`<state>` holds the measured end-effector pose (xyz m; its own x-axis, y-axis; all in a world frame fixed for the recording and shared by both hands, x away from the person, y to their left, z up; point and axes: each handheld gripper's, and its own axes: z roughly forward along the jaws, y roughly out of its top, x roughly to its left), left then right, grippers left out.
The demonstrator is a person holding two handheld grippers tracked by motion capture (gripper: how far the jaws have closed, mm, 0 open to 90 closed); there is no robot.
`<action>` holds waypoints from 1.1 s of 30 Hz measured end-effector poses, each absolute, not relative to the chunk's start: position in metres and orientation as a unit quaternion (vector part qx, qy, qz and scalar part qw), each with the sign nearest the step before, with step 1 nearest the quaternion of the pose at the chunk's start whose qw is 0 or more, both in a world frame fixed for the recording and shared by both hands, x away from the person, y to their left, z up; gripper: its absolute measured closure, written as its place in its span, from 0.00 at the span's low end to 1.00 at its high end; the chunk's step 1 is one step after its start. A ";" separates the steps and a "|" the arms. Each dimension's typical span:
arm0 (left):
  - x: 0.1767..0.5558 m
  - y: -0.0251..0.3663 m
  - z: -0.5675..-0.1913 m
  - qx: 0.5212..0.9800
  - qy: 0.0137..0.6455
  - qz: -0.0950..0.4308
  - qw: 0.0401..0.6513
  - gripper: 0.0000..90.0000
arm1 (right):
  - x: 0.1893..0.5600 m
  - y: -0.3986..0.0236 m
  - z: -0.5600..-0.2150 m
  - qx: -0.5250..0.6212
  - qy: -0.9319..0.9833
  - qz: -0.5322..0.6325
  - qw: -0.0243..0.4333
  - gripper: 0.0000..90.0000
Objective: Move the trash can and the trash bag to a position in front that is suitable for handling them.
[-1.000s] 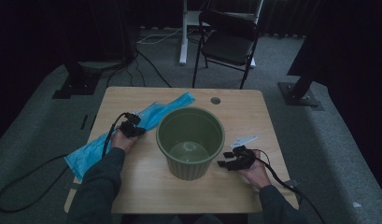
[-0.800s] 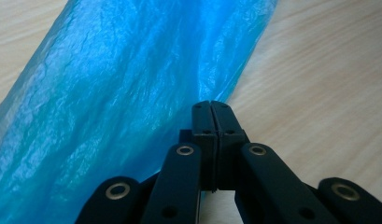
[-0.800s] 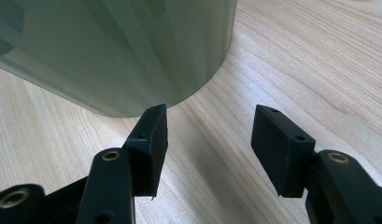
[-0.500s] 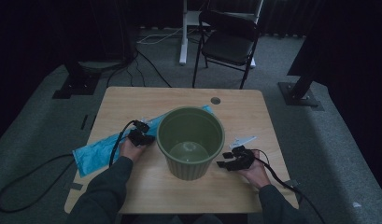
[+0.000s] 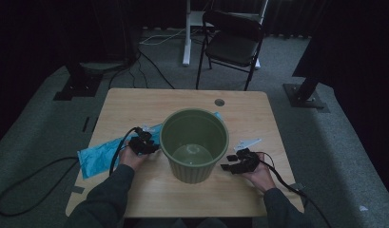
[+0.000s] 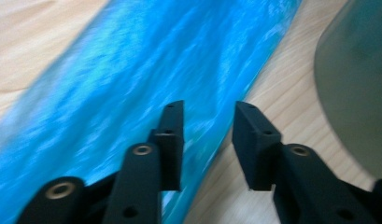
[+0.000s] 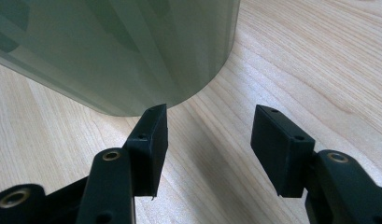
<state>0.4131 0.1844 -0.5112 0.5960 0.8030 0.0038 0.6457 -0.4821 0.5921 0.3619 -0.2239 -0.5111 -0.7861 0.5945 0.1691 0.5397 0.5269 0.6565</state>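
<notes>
A green plastic bucket (image 5: pixel 192 171) stands upright mid-table, nothing in it. A blue plastic bag (image 5: pixel 99 156) lies flat to its left, reaching behind the bucket. My left gripper (image 5: pixel 151 145) hovers at the bag's near edge beside the bucket wall. In the left gripper view its jaws have just been opening; the left gripper (image 6: pixel 207 116) stands open over the bag (image 6: pixel 132 70) edge, pads not pressing, bucket (image 6: pixel 357 84) at right. My right gripper (image 5: pixel 226 164) rests on the table right of the bucket. It (image 7: pixel 209 121) is open with bare wood between the jaws and the bucket (image 7: pixel 123 46) just ahead.
A small white tag (image 5: pixel 247 142) lies on the wooden table (image 5: pixel 135 104) behind the right hand. A cable hole (image 5: pixel 219 102) is near the far edge. A black folding chair (image 5: pixel 232 42) stands beyond the table. Cables (image 5: pixel 35 175) trail on the floor.
The left hand came nearer the person and up against the bucket, drawing the blue bag leftward out from behind it. Its jaws went from shut to open. The right hand stayed put.
</notes>
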 end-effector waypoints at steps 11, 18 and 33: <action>0.397 0.220 -0.507 0.857 0.397 0.148 0.294 0.54 | 0.363 -0.222 -0.512 0.322 0.876 0.358 0.036 0.50; 0.394 0.226 -0.514 0.869 0.385 0.140 0.277 0.51 | 0.363 -0.221 -0.513 0.321 0.877 0.357 0.034 0.50; 0.403 0.226 -0.522 0.868 0.399 0.122 0.270 0.95 | 0.362 -0.221 -0.514 0.320 0.879 0.352 0.031 0.50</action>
